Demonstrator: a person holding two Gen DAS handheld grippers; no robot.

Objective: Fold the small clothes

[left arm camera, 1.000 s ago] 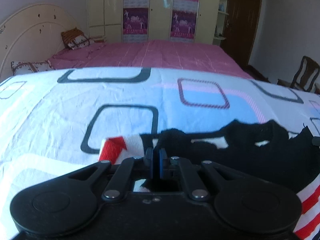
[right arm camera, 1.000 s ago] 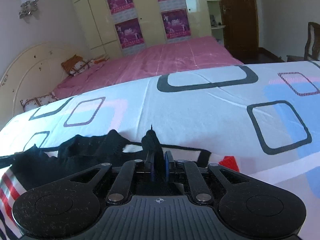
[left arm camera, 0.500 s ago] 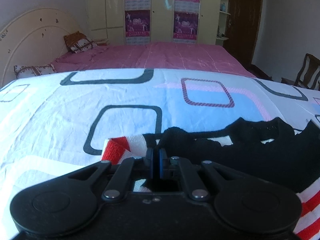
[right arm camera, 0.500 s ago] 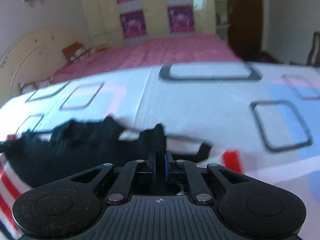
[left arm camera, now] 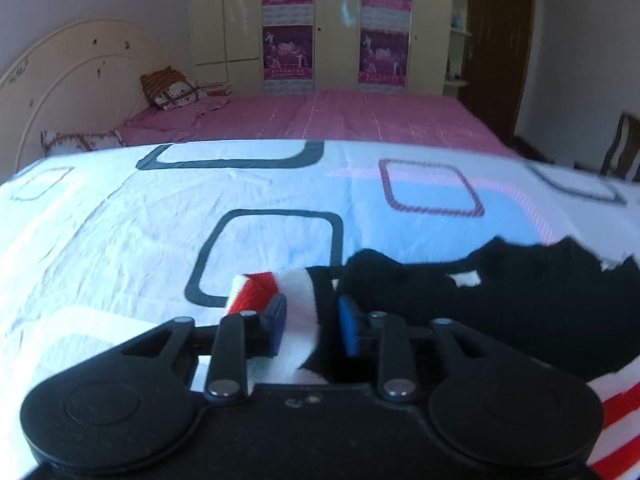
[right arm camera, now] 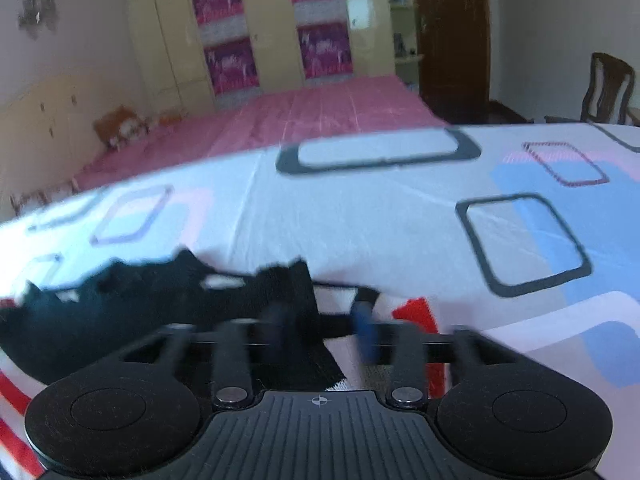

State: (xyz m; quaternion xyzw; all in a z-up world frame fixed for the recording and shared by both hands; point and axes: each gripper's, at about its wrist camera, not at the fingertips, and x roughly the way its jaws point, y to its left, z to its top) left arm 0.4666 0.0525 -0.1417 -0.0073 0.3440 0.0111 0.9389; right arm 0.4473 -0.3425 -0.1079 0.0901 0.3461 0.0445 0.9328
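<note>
On the patterned bedsheet (left arm camera: pixel 120 240) the black, red and white garment (left arm camera: pixel 500 304) is laid flat. Both grippers, pinched shut on its edge a second ago, are now opening: left gripper (left arm camera: pixel 312 320) and right gripper (right arm camera: pixel 324 320) straddle the cloth unclamped.

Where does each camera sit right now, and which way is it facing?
Left wrist: on the left tool, looking down along its opening fingers at the garment's red-striped end.
Right wrist: on the right tool, over the garment's other end, jaws opening.
Shared: garment, patterned sheet, pink bed, wardrobe posters.
</note>
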